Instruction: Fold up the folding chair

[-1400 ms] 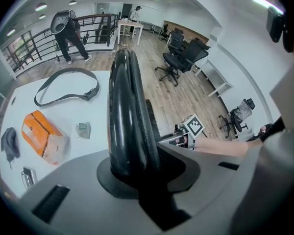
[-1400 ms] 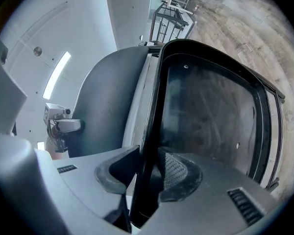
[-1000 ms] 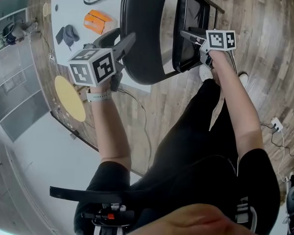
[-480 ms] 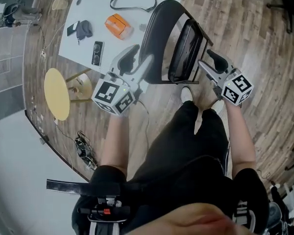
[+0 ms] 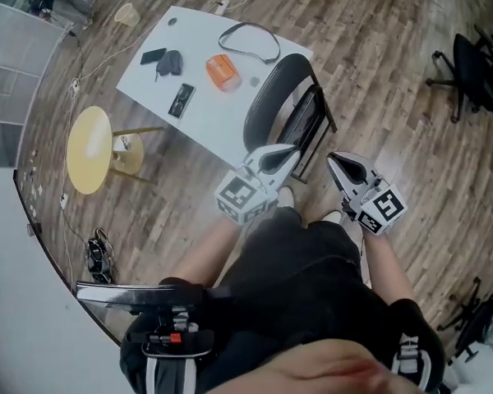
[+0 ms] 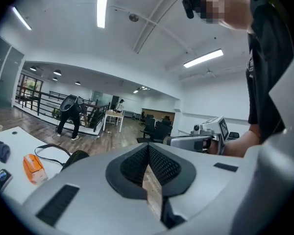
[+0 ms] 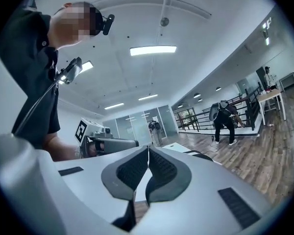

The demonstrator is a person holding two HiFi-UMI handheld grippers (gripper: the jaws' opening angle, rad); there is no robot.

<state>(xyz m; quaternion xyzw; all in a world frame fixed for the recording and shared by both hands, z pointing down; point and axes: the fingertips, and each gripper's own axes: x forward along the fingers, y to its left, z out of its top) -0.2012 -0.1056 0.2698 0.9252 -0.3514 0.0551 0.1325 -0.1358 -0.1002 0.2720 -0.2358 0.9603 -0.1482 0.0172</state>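
Note:
The black folding chair (image 5: 281, 105) stands folded flat on the wood floor, against the near edge of the white table (image 5: 209, 121). My left gripper (image 5: 291, 149) hangs apart from it, just short of its lower end, and points up toward it. The jaws have just been closing and are shut with nothing between them (image 6: 148, 150). My right gripper (image 5: 332, 159) is beside the left one, clear of the chair. It has also just been closing and is shut on nothing (image 7: 148, 153). The chair's top (image 6: 77, 156) peeks over the left gripper's body.
On the table lie an orange box (image 5: 221, 71), a black strap loop (image 5: 248, 41) and a few small dark items (image 5: 166, 61). A round yellow stool (image 5: 90, 148) stands at the left, an office chair (image 5: 476, 74) at the far right. A bent-over person (image 6: 71, 115) is by a distant railing.
Both grippers have let go of the chair, drawn back from it toward my body and shut. The chair now stands alone against the table, and the view has risen farther above it.

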